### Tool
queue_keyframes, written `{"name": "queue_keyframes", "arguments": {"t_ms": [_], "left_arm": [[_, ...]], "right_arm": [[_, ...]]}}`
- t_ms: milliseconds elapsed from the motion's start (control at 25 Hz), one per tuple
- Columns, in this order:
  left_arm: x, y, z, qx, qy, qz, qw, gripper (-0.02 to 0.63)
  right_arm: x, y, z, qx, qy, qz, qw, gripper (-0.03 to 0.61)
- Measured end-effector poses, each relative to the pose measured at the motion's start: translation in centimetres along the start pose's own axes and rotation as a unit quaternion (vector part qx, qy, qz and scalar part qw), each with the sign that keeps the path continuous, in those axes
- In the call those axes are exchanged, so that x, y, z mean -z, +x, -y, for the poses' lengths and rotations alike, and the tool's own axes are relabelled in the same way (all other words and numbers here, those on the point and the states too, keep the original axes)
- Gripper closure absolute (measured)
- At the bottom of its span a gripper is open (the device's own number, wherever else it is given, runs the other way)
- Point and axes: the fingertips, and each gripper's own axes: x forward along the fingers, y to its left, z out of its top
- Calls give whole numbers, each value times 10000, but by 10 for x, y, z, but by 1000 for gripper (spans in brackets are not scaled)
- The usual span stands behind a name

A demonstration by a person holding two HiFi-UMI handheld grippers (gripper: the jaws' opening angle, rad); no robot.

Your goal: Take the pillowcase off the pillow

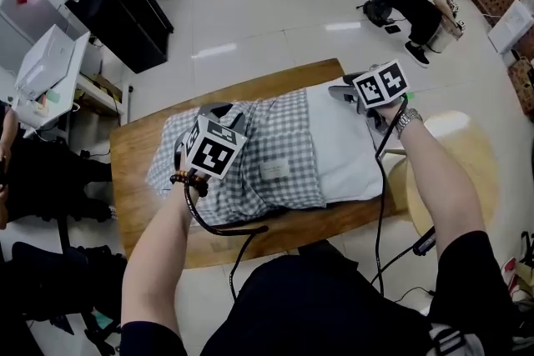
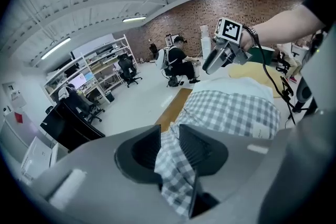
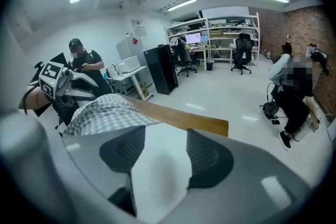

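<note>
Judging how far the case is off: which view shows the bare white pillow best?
The head view: the pillow lies bare from the pillowcase edge to its end. The right gripper view shows only a white bulge between its jaws; the left gripper view, a sliver beyond the checks.

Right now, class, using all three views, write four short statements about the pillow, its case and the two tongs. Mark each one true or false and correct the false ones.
1. The grey-and-white checked fabric pillowcase lies on a brown wooden table. True.
2. The pillowcase covers the whole soft white pillow. False: the pillow's right end is bare.
3. The left tongs grip checked cloth. True.
4. The right tongs grip checked cloth. False: the white pillow sits between their jaws.
</note>
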Motion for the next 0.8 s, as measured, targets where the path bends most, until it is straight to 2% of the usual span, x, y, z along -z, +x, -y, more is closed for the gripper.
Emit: {"name": "queue_keyframes", "arguments": {"t_ms": [240, 440, 600, 800], "left_arm": [[1, 42, -28, 446, -299, -525, 9972, 462], [-7, 78, -46, 876, -447, -704, 9927, 434], [-4, 104, -55, 1417, -719, -1226, 9797, 434], [10, 123, -54, 1894, -873, -1764, 9620, 434]], "right_arm": [[-13, 35, 6, -475, -377, -560, 9966, 324], [-18, 63, 8, -937, -647, -1043, 9880, 270], [-27, 80, 13, -1270, -822, -1426, 9782, 247], [-17, 100, 10, -1612, -1017, -1936, 9624, 221]]}}
